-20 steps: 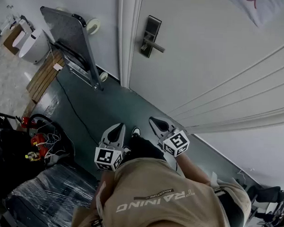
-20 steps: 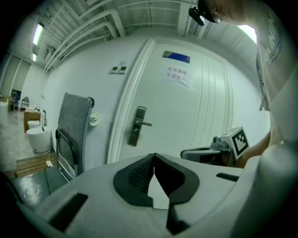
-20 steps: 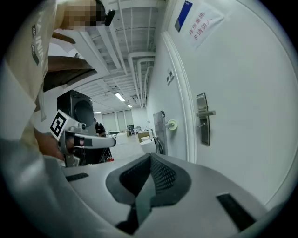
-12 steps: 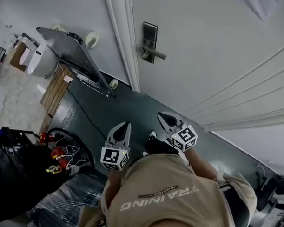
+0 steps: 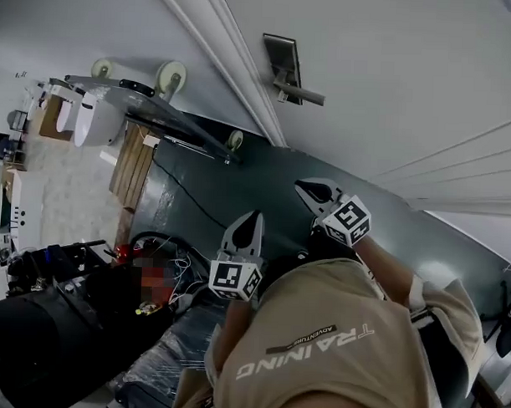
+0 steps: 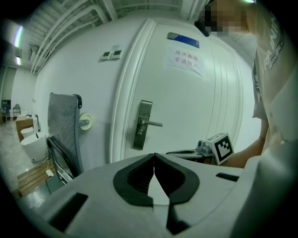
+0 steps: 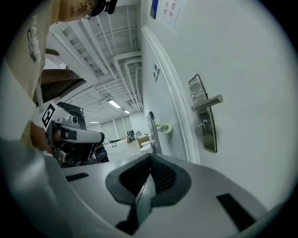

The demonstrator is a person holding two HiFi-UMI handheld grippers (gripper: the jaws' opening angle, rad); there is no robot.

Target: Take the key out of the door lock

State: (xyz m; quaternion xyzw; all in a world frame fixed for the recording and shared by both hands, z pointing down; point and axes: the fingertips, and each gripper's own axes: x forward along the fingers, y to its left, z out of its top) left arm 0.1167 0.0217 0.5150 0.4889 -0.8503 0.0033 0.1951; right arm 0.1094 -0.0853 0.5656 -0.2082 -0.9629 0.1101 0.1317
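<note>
The door lock (image 5: 282, 59) is a dark metal plate with a lever handle (image 5: 303, 94) on the white door (image 5: 410, 79). It also shows in the left gripper view as the lock (image 6: 144, 124) and in the right gripper view as the lock (image 7: 205, 116). A small stub (image 7: 200, 122) sticks out below the lever; it is too small to tell whether it is the key. My left gripper (image 5: 254, 219) (image 6: 154, 156) and right gripper (image 5: 305, 187) (image 7: 150, 156) are both shut with nothing in them. They point toward the door, well short of the lock.
A grey flatbed trolley (image 5: 150, 112) with pale wheels leans on the wall left of the door frame (image 5: 219, 55). Below it lie a wooden pallet (image 5: 133, 163), a white bin (image 5: 95, 118) and tangled cables (image 5: 157, 275) on the dark green floor (image 5: 239, 182).
The head view has swung, so the lock now sits higher and further right. Both grippers have come up toward the door and stay shut.
</note>
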